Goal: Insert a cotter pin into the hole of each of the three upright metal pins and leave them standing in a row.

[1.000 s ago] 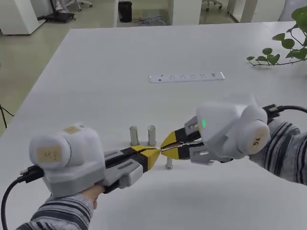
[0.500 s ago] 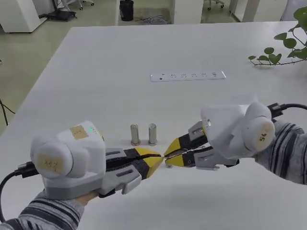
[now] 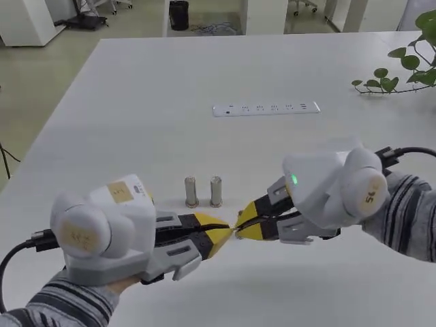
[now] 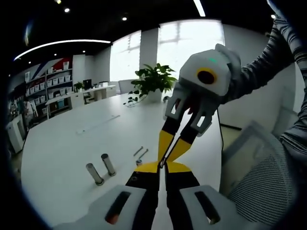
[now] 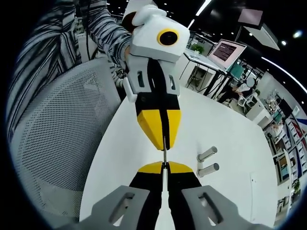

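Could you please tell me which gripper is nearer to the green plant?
Right. The right gripper reaches in from the plant's side; the left gripper comes from the opposite side, farther away. Their shut tips meet on a cotter pin.

The left gripper [image 3: 219, 234] and the right gripper [image 3: 244, 229] met tip to tip in front of the person, each pointing inward. Both had their jaws pinched together on a thin cotter pin [image 5: 164, 149] that bridged the two tips. Striped sleeves covered both forearms.
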The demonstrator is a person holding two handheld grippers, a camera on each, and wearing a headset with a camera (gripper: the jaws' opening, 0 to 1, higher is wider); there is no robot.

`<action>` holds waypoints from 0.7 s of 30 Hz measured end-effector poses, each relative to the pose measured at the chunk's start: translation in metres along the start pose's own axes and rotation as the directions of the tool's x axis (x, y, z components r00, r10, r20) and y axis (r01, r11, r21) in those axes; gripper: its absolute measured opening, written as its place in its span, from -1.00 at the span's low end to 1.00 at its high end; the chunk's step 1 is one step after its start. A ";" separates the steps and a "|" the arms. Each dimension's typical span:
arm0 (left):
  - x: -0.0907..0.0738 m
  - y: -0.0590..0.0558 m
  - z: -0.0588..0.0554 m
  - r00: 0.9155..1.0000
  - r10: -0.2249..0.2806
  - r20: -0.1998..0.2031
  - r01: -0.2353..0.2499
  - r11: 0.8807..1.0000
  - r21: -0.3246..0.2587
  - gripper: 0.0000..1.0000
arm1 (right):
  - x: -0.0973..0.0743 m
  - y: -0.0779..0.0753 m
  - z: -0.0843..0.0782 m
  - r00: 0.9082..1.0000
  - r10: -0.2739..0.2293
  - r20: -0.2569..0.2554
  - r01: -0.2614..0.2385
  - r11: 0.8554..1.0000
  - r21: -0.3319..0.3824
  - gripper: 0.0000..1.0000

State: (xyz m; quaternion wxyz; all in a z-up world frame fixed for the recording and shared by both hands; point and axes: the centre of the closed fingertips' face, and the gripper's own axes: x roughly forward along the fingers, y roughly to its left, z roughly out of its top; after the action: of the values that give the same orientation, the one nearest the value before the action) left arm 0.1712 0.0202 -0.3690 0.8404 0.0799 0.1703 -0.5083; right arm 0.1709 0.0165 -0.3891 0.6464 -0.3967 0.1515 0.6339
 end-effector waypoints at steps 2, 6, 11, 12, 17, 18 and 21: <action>0.000 0.002 -0.002 1.000 0.014 -0.004 -0.014 1.000 -0.001 -0.97 | 0.001 0.000 -0.001 1.000 0.000 -0.009 0.000 1.000 -0.008 -1.00; 0.000 0.006 -0.004 0.999 0.042 -0.006 -0.042 0.999 0.000 -0.80 | 0.001 0.000 -0.006 1.000 -0.006 -0.025 0.006 1.000 0.004 -1.00; 0.000 0.012 -0.003 0.995 0.096 0.017 -0.096 0.995 0.004 -0.66 | 0.000 -0.008 -0.022 0.995 -0.038 -0.088 0.041 0.999 0.027 -1.00; 0.001 0.014 -0.003 0.994 0.108 0.023 -0.108 0.994 0.004 -0.62 | -0.001 -0.009 -0.027 0.993 -0.047 -0.106 0.050 0.998 0.033 -1.00; 0.009 0.016 -0.009 0.991 0.137 0.007 -0.137 0.990 0.018 -0.54 | -0.002 -0.015 -0.046 0.983 -0.069 -0.173 0.079 0.996 0.051 -1.00; 0.011 0.017 -0.011 0.989 0.147 0.001 -0.147 0.989 0.017 -0.53 | -0.002 -0.016 -0.049 0.980 -0.076 -0.185 0.087 0.995 0.053 -1.00; 0.015 0.022 -0.015 0.985 0.175 -0.010 -0.175 0.985 -0.004 -0.52 | -0.002 -0.019 -0.064 0.969 -0.086 -0.232 0.102 0.993 0.059 -1.00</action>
State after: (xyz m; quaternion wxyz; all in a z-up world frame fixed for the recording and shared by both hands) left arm 0.1938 0.0229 -0.3897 0.8811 0.0948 0.1679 -0.4319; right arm 0.2082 -0.0275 -0.4222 0.6673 -0.4511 0.2284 0.5469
